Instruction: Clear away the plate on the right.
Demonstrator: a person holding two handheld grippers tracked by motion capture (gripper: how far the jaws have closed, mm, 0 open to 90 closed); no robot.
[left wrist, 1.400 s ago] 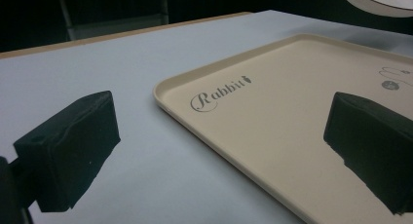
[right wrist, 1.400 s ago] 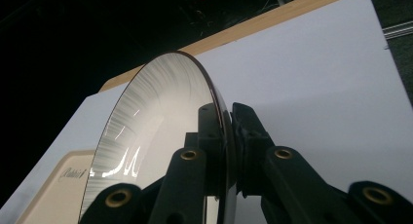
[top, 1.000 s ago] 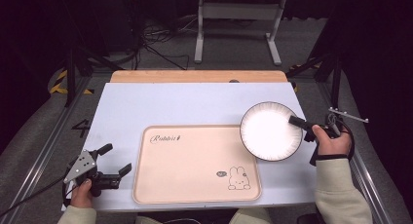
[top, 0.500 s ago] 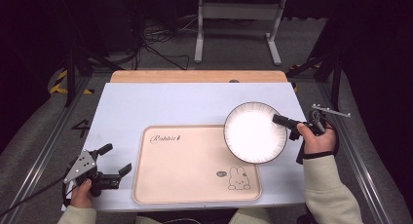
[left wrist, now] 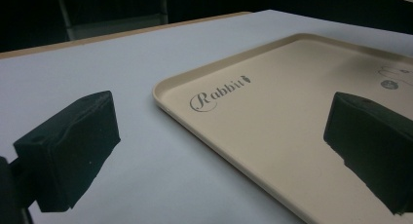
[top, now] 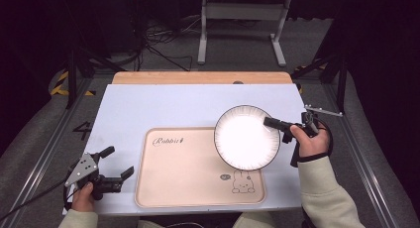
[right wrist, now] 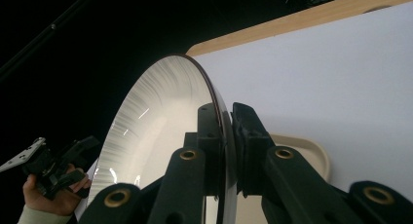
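Beige and smooth, the shallow rectangular plastic tray point(top: 190, 171) with rounded corners and a raised lip lies flat on the pale blue-grey tabletop point(top: 148, 106); it bears a script word near its far-left corner and a small rabbit drawing near its near-right corner. Left of the tray, off its near-left corner, the left tool point(top: 116, 162) rests low in a hand, its two black blocky jaws spread wide with nothing between them. The left gripper view brings this close: the matte, squared pads point(left wrist: 73, 146) frame the tray's lip point(left wrist: 160, 100) and the printed lettering, detail that the high view gives only small.

Over the tray's far-right corner sits the round white plate point(top: 246, 137), glossy, with a thin dark rim and fine radial ribbing toward its edge. In the high view it partly overlaps the tray and partly the tabletop beyond the tray's right edge. The right tool point(top: 273, 123) meets the plate at its right rim, jaws pressed together and pinching that rim. The right gripper view shows what the high view cannot: the plate point(right wrist: 151, 131) is seen edge-on, and its thin rim is clamped between the two black pads point(right wrist: 209, 136), while the ribbed inner face catches the light. That same view shows the left hand and its tool far off at its lower left.
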